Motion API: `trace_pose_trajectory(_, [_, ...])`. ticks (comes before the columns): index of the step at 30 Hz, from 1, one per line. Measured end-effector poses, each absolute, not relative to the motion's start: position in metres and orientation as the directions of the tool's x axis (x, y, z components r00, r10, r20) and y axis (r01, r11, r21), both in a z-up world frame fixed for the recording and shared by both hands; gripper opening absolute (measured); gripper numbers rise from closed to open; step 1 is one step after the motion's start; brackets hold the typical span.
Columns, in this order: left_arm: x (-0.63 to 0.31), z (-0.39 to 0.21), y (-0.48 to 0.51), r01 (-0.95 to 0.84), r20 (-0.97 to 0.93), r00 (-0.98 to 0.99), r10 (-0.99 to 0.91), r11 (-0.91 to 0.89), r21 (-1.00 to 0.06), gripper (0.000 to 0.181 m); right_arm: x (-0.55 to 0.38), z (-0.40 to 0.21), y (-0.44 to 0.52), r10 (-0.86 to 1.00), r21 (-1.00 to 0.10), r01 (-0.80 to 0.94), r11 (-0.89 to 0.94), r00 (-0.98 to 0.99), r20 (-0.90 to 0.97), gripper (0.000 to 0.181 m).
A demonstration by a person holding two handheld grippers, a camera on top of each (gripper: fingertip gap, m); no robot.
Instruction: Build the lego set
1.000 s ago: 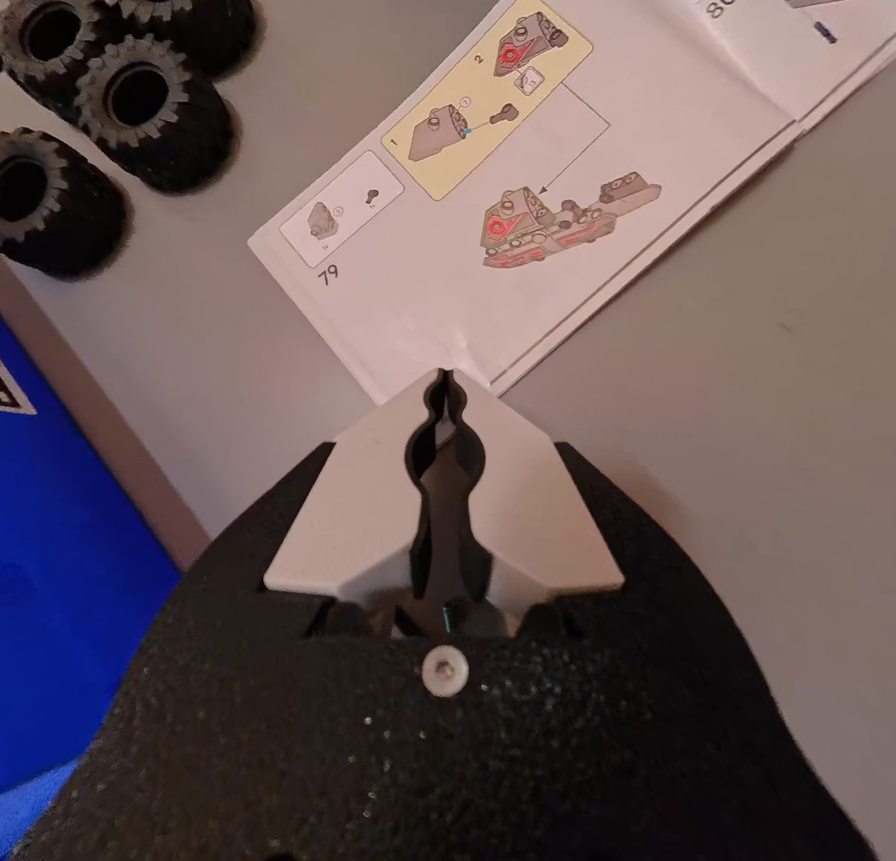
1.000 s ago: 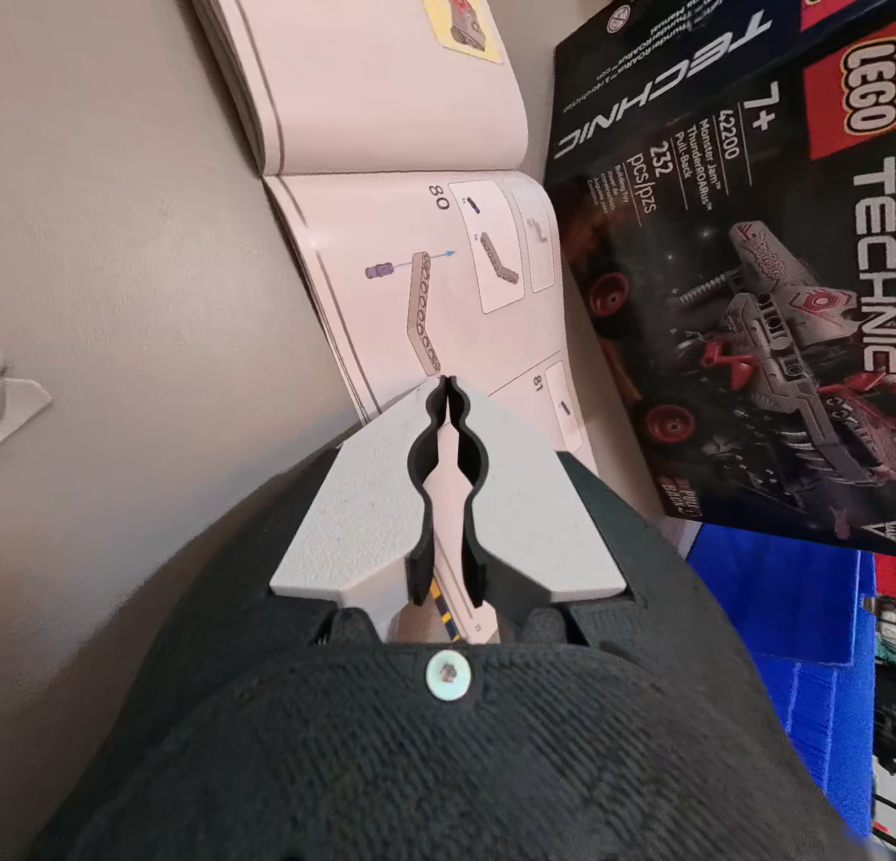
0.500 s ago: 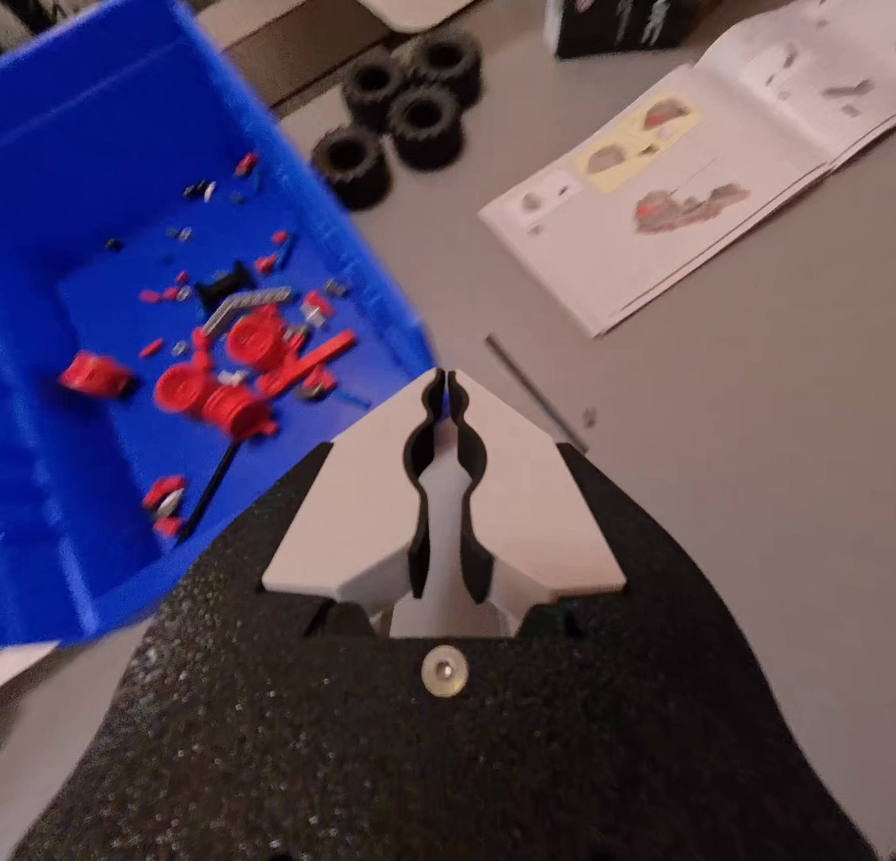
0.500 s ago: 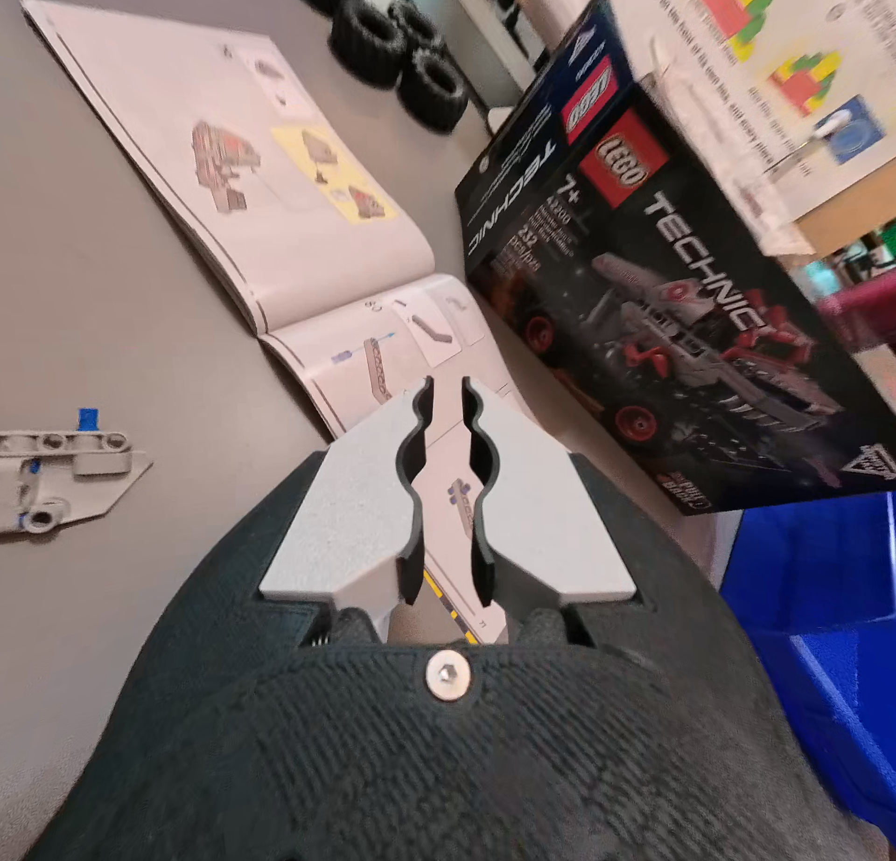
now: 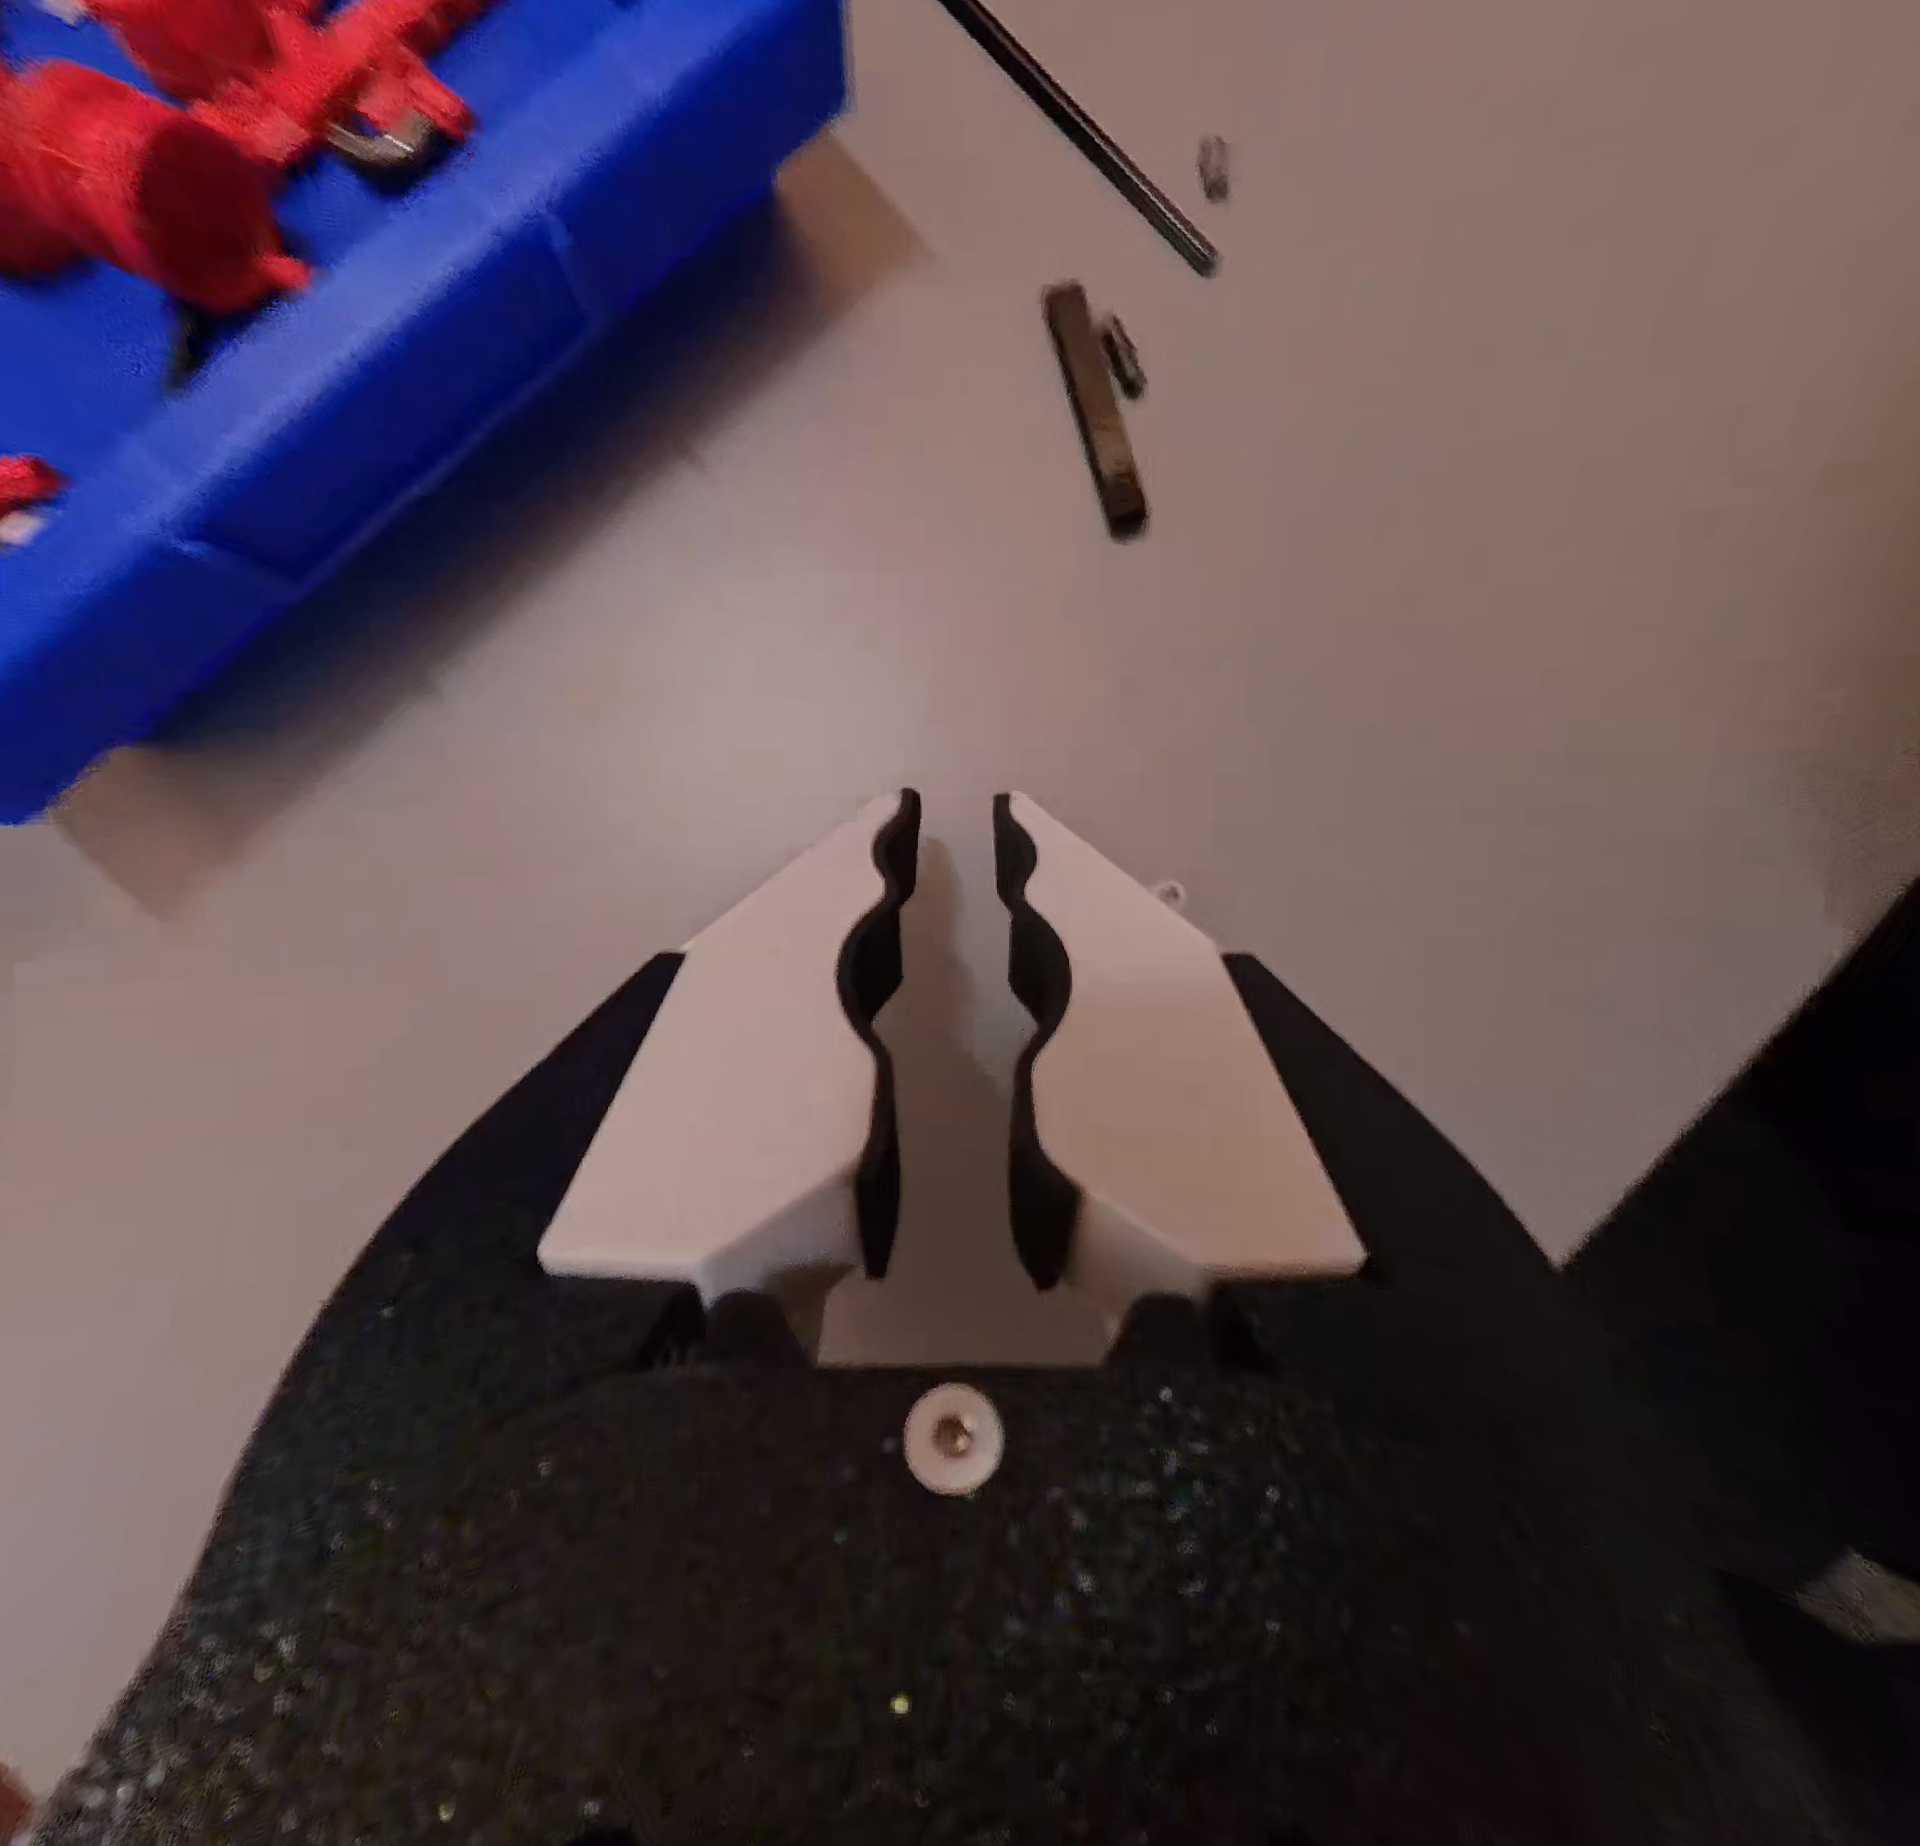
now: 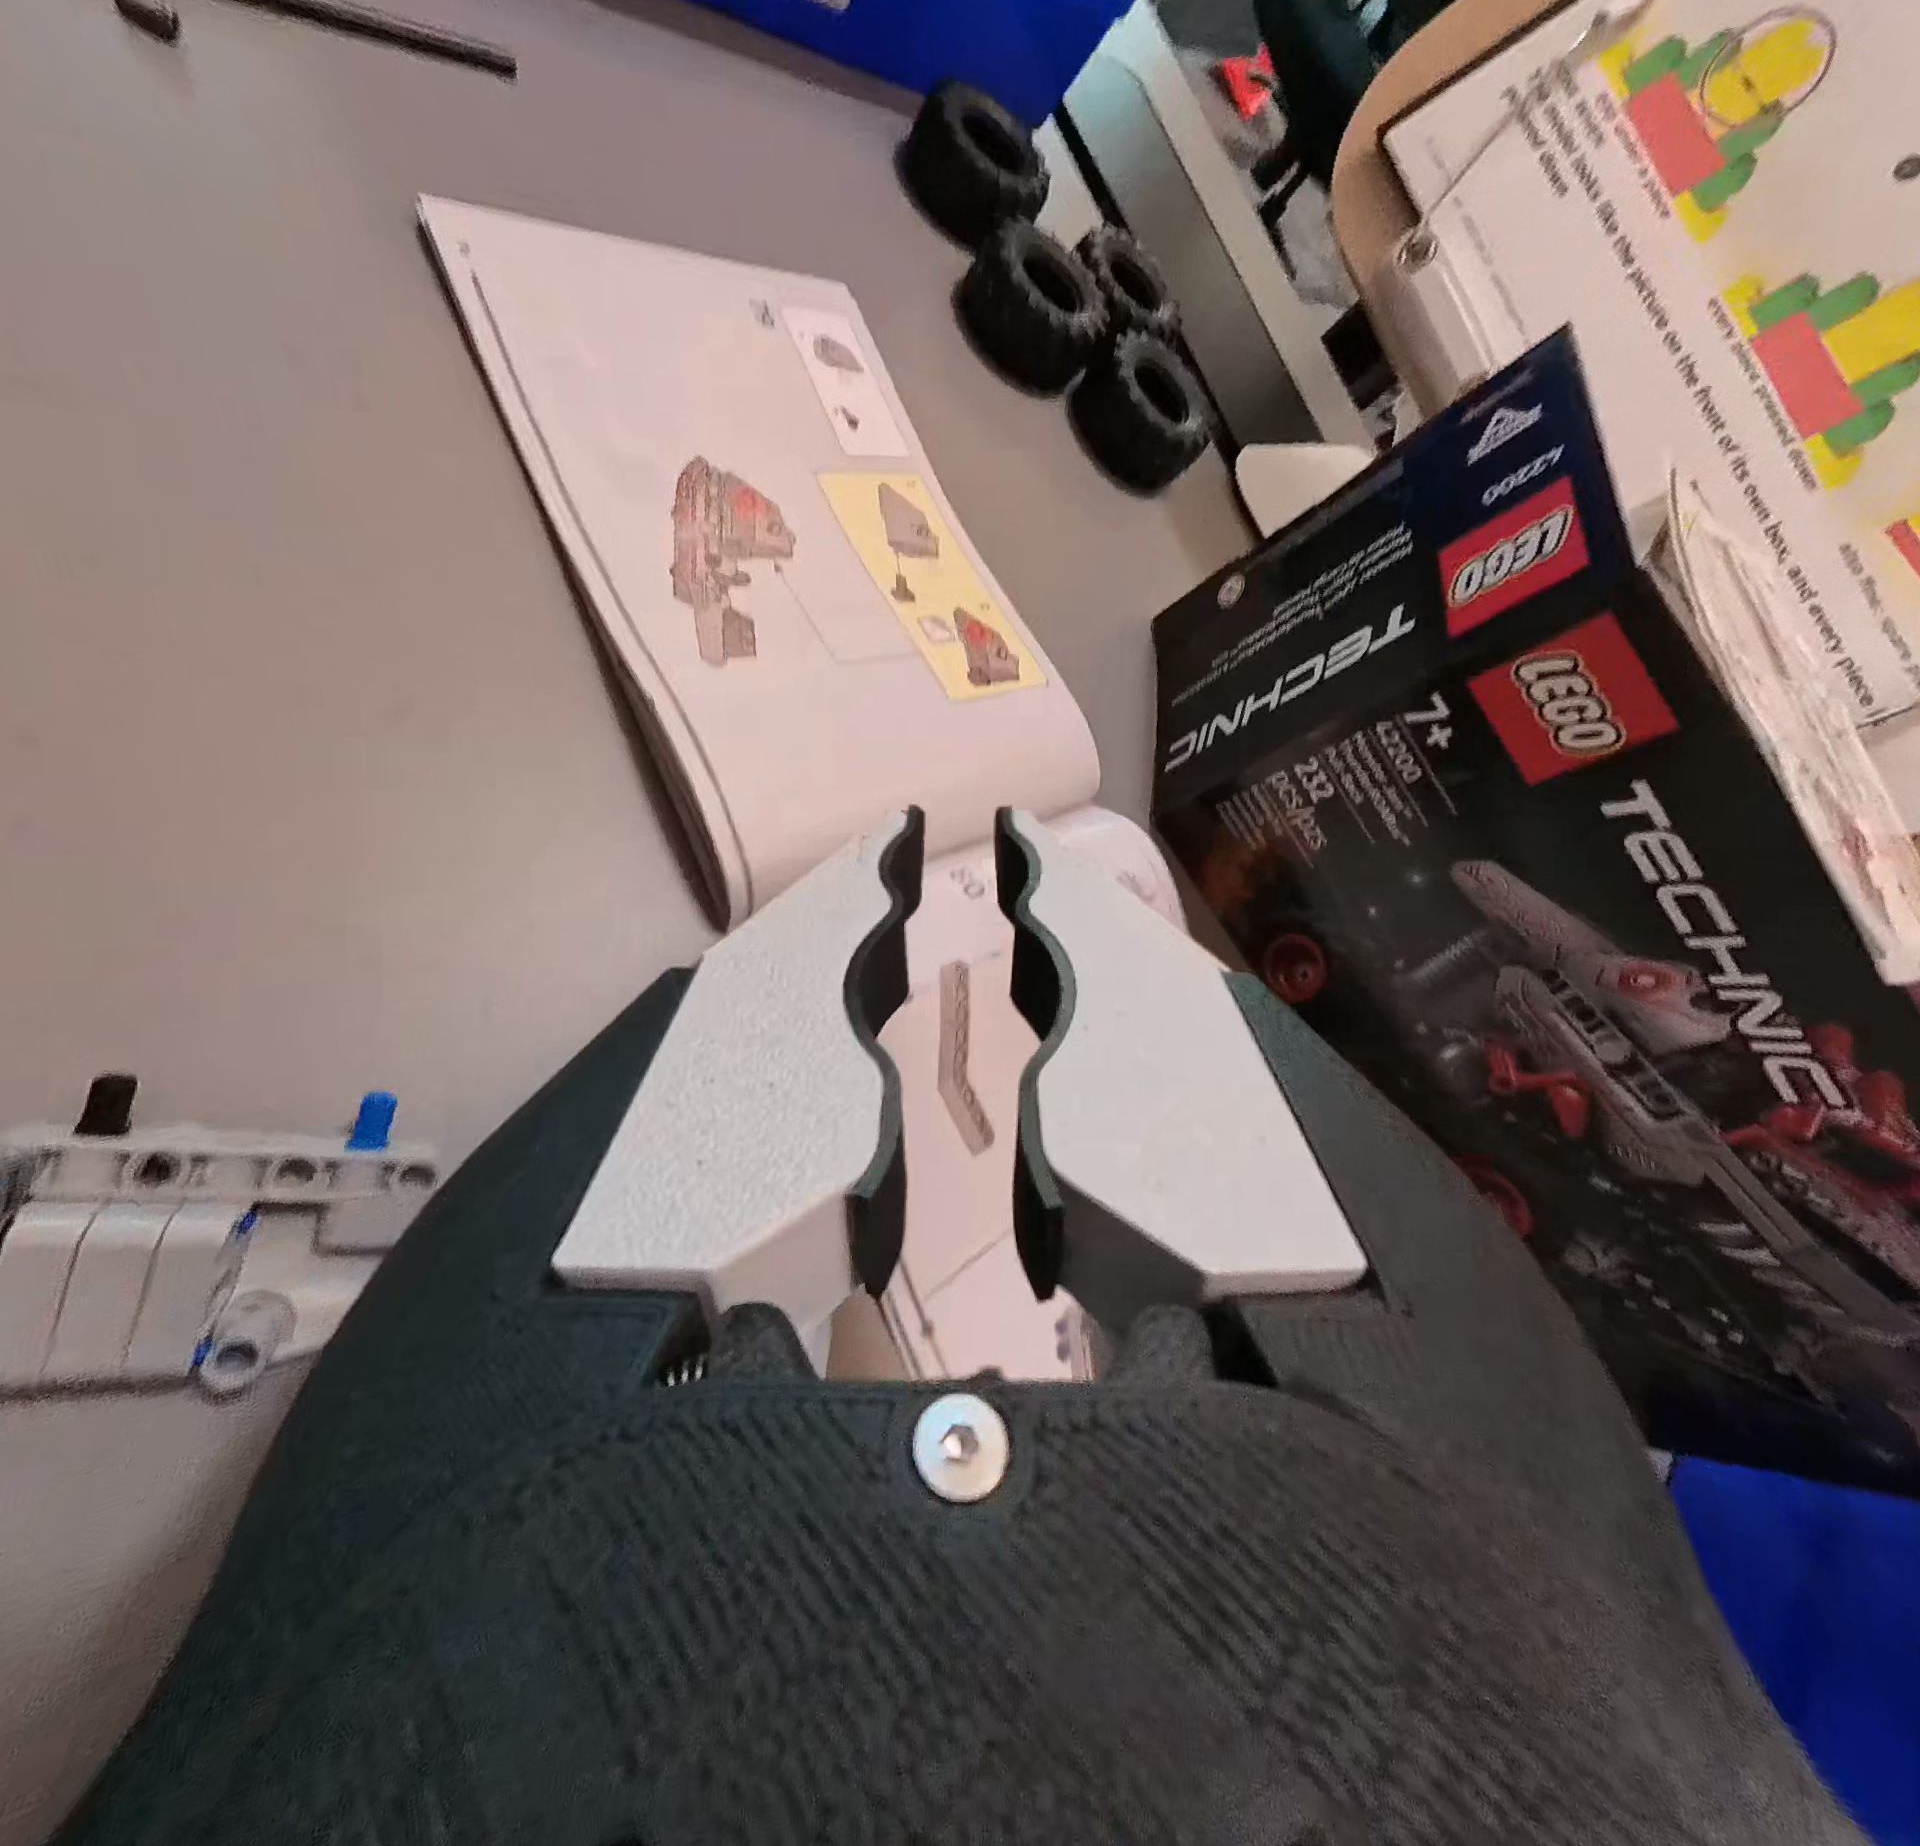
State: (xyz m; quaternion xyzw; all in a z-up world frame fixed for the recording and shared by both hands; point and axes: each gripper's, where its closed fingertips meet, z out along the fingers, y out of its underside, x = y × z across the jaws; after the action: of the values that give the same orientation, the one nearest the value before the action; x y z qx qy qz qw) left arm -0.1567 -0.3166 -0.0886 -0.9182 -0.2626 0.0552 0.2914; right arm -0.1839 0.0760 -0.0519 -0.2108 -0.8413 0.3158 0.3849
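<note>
Lego box (image 6: 1558,965) stands at the right on the grey table (image 5: 1455,653), the open instruction booklet (image 6: 748,549) beside it and four black tyres (image 6: 1070,310) beyond. Blue bin (image 5: 436,362) holds red parts (image 5: 187,134). Left gripper (image 5: 956,820) and right gripper (image 6: 958,840) both parted, empty. Grey part-built piece (image 6: 187,1246) lies at left.

- Grey tabletop (image 5: 1455,653) took up most of both views.
- White printed sheet (image 6: 1714,269) with coloured block drawings lay on a tan board (image 6: 1371,113) at the upper right, behind the box.
- Crumpled clear plastic (image 6: 1787,716) rested beside that sheet.
- Blurred dark shapes (image 6: 1299,20) in the background, not identifiable.
</note>
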Motion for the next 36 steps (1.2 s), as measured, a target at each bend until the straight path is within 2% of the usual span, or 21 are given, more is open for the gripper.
trace_pose_trajectory(4, [-0.221, -0.046, -0.311, 0.424, -0.037, 0.808, 0.589, -0.622, -0.658, 0.008, -0.208, -0.041, 0.08, 0.649, -0.728, 0.081, 0.681, -0.527, 0.548, 0.011])
trace_pose_trajectory(7, [-0.277, -0.006, -0.306, 0.374, -0.092, 0.806, 0.584, -0.624, -0.686, 0.007, -0.221, -0.036, 0.115, 0.722, -0.74, 0.118, 0.662, -0.367, 0.587, 0.01])
trace_pose_trajectory(12, [-0.357, 0.009, -0.31, 0.389, -0.141, 0.799, 0.585, -0.681, -0.621, 0.01, -0.215, -0.046, 0.192, 0.749, -0.724, 0.215, 0.655, -0.055, 0.661, 0.017])
trace_pose_trajectory(15, [-0.379, -0.003, -0.308, 0.425, -0.114, 0.79, 0.603, -0.672, -0.607, 0.011, -0.206, -0.046, 0.203, 0.623, -0.616, 0.209, 0.76, 0.038, 0.781, 0.015])
trace_pose_trajectory(16, [-0.381, -0.009, -0.308, 0.443, -0.112, 0.791, 0.602, -0.689, -0.574, 0.013, -0.206, -0.04, 0.201, 0.597, -0.598, 0.194, 0.778, 0.066, 0.799, 0.015])
trace_pose_trajectory(19, [-0.386, -0.017, -0.308, 0.424, -0.155, 0.798, 0.582, -0.725, -0.543, 0.014, -0.212, -0.049, 0.203, 0.588, -0.58, 0.226, 0.782, 0.04, 0.808, 0.019])
trace_pose_trajectory(23, [-0.386, -0.026, -0.305, 0.424, -0.142, 0.814, 0.563, -0.743, -0.518, 0.014, -0.215, -0.056, 0.211, 0.636, -0.618, 0.263, 0.741, 0.025, 0.772, 0.024])
trace_pose_trajectory(27, [-0.391, -0.028, -0.301, 0.464, -0.109, 0.791, 0.602, -0.706, -0.535, 0.014, -0.218, -0.065, 0.202, 0.591, -0.564, 0.26, 0.784, -0.035, 0.806, 0.026])
trace_pose_trajectory(36, [-0.389, -0.033, -0.297, 0.476, -0.081, 0.794, 0.602, -0.699, -0.534, 0.014, -0.22, -0.072, 0.197, 0.551, -0.517, 0.258, 0.816, -0.078, 0.831, 0.027])
